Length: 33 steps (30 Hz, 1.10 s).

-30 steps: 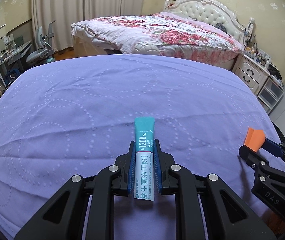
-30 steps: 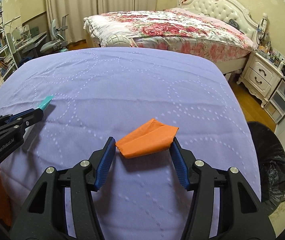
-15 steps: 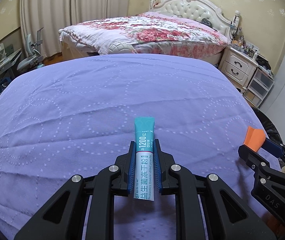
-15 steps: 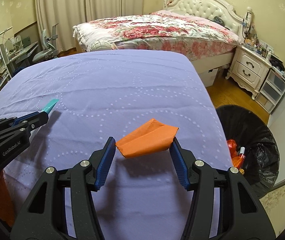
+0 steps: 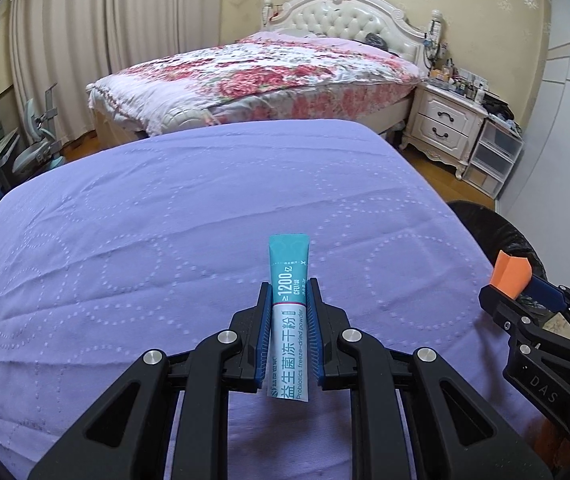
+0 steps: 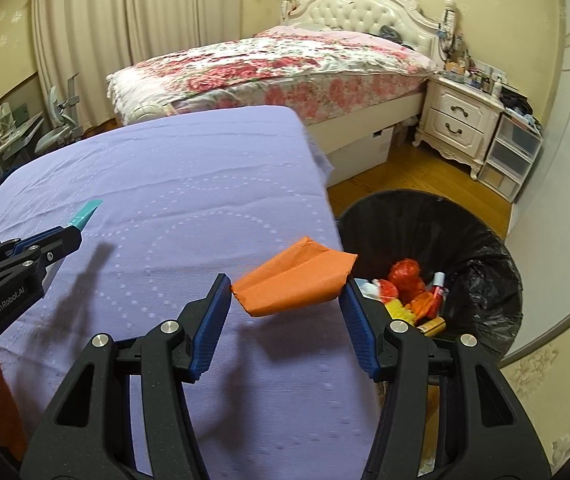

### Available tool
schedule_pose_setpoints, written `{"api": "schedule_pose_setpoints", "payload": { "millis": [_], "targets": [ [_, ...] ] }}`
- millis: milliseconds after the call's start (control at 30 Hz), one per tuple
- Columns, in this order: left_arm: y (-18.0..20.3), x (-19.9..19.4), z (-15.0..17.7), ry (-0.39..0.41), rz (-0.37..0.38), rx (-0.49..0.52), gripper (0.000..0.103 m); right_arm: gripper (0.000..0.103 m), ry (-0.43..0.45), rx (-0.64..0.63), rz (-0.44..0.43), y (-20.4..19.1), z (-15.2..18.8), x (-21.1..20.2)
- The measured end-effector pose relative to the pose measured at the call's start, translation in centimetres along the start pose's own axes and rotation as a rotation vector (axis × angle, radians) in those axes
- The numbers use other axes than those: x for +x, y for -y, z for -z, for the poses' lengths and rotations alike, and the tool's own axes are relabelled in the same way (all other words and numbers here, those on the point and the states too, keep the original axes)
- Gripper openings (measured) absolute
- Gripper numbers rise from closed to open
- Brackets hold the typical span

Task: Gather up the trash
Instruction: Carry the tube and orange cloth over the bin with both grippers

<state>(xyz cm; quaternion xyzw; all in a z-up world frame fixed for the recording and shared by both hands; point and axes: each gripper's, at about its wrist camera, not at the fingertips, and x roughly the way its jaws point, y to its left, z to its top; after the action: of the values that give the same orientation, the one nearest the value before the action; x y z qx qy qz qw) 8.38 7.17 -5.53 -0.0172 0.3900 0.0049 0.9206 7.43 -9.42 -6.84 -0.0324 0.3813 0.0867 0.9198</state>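
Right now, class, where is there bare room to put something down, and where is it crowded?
The purple bedspread is bare from the left gripper to its far edge. The black-lined bin, right of the right gripper, already holds trash.

Purple cloth (image 5: pixel 165 240): matt quilted fabric with stitched dotted rings. Sachet (image 5: pixel 290 312): smooth, glossy printed foil or plastic. Orange sheet (image 6: pixel 297 280): matt creased paper. Fingers (image 6: pixel 211 320): matt black plastic, ribbed blue pads, shiny metal rivets. Bin liner (image 6: pixel 485 264): glossy, crinkled black plastic. Floor (image 6: pixel 405 176): polished wood.

Black tongs (image 6: pixel 287 312) with blue ribbed pads (image 6: pixel 209 334) and silver screws (image 6: pixel 169 326).
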Motion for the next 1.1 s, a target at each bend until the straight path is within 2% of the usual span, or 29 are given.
{"api": "schedule_pose_setpoints", "payload": {
  "millis": [567,1100],
  "targets": [
    [8.0,1.0,-1.1,0.022,0.083,0.121,0.018,0.054,0.022,0.107,0.111,7.2,0.2,-0.7],
    [14.6,3.3,-4.2,0.051,0.132,0.176,0.018,0.054,0.035,0.196,0.199,12.8,-1.2,0.5]
  ]
}}
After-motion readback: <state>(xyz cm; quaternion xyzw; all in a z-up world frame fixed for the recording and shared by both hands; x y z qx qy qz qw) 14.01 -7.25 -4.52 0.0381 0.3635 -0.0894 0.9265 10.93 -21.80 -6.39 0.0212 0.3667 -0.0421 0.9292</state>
